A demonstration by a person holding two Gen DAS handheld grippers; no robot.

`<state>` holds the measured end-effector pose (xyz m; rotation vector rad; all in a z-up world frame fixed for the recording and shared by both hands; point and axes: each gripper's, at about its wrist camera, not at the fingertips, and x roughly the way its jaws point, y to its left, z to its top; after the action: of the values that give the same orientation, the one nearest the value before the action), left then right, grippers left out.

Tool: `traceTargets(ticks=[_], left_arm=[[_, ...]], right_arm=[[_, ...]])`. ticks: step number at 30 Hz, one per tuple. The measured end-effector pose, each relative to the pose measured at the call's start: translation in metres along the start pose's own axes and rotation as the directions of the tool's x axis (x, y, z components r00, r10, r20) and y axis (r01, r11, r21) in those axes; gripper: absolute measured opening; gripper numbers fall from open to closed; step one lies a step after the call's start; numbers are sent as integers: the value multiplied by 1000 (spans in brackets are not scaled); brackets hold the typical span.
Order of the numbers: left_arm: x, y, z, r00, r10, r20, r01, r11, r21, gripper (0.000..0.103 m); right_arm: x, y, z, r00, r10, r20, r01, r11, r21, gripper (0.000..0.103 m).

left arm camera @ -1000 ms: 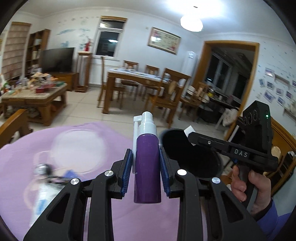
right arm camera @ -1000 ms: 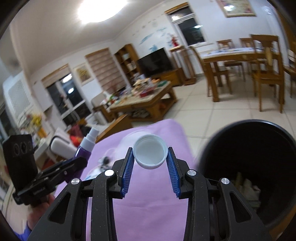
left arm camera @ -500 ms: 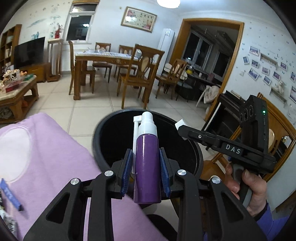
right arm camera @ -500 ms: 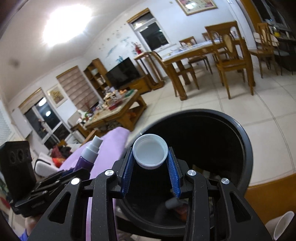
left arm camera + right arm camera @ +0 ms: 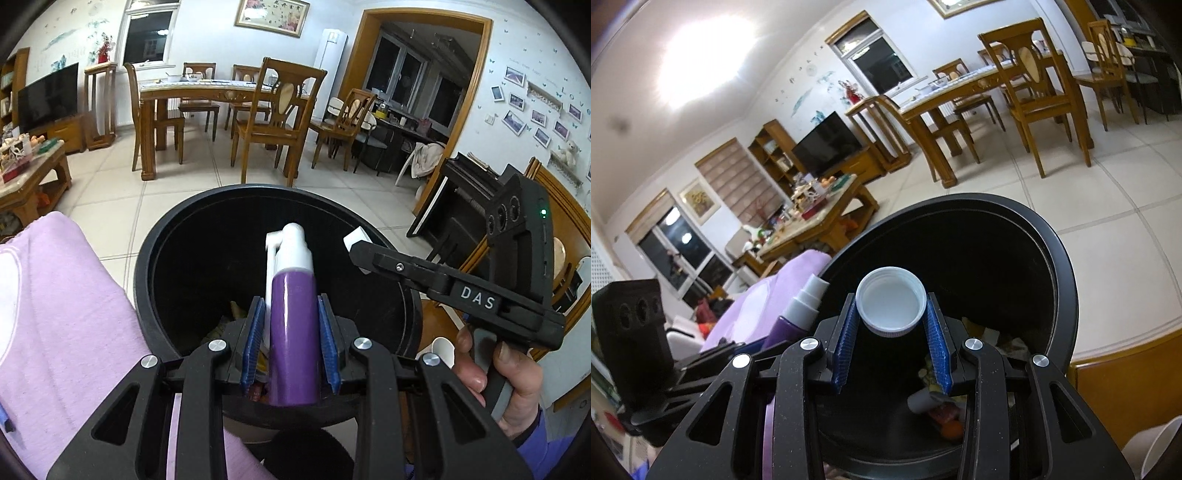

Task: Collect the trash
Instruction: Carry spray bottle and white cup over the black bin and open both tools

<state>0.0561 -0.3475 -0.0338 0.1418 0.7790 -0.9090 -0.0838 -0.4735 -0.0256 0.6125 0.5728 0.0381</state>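
Note:
My left gripper [image 5: 291,317] is shut on a purple spray bottle [image 5: 293,332] with a white nozzle, held over the open black trash bin [image 5: 147,258]. My right gripper [image 5: 891,317] is shut on a white bottle cap [image 5: 891,301], also above the bin [image 5: 1060,266]. The right gripper shows in the left wrist view [image 5: 356,243] with the cap at its tip, over the bin's right side. The spray bottle shows at the left in the right wrist view [image 5: 798,317]. Trash lies at the bin's bottom [image 5: 942,410].
A purple cloth [image 5: 62,314] covers the surface left of the bin. A white cup [image 5: 443,350] sits right of the bin. A wooden dining table with chairs [image 5: 221,96] and a coffee table [image 5: 22,162] stand across the tiled floor.
Both grippers have swung from above the purple cloth to over the bin's opening, still holding the spray bottle and the cap. The bin now fills the middle of both views.

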Motion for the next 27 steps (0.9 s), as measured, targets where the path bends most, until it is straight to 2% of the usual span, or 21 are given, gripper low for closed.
traceTargets(ticks=[4,9,11,13,17,20,22,24,27], left_arm=[[2,-4,6,1000,10,-8,-10,1000,9,31],[-1,-6,5,1000,12,-14,-12,1000,10,32],[-7,-6,3,1000,14,-6,-14,1000,9,41],[-17,-5,3,1000,19,11,-19,1000,7,45],[-42,9,-4,999,33,34,-32,999,-16,45],[-70,37,-12,996,76,56,-73,996,-61,45],[-91,60,-19,991,115,71,-108,989,-100,45],[-112,89,-25,983,165,79,-152,977,-148,45],[-141,138,-37,962,269,55,-250,942,-226,45]], right_arm=[[1,1,-2,1000,-4,-5,4,1000,16,41],[-1,9,-3,1000,-14,-2,14,1000,14,60],[-1,10,-3,1000,-15,-2,15,1000,9,60],[0,15,-3,1000,-16,-2,16,1000,-3,60],[5,44,-6,1000,-13,-17,12,999,-52,60],[9,59,-7,1000,-5,-26,3,997,-76,60],[21,90,-12,999,14,-50,-20,992,-127,60],[27,104,-16,998,25,-66,-34,988,-150,60],[42,140,-24,994,45,-102,-65,977,-203,60]])
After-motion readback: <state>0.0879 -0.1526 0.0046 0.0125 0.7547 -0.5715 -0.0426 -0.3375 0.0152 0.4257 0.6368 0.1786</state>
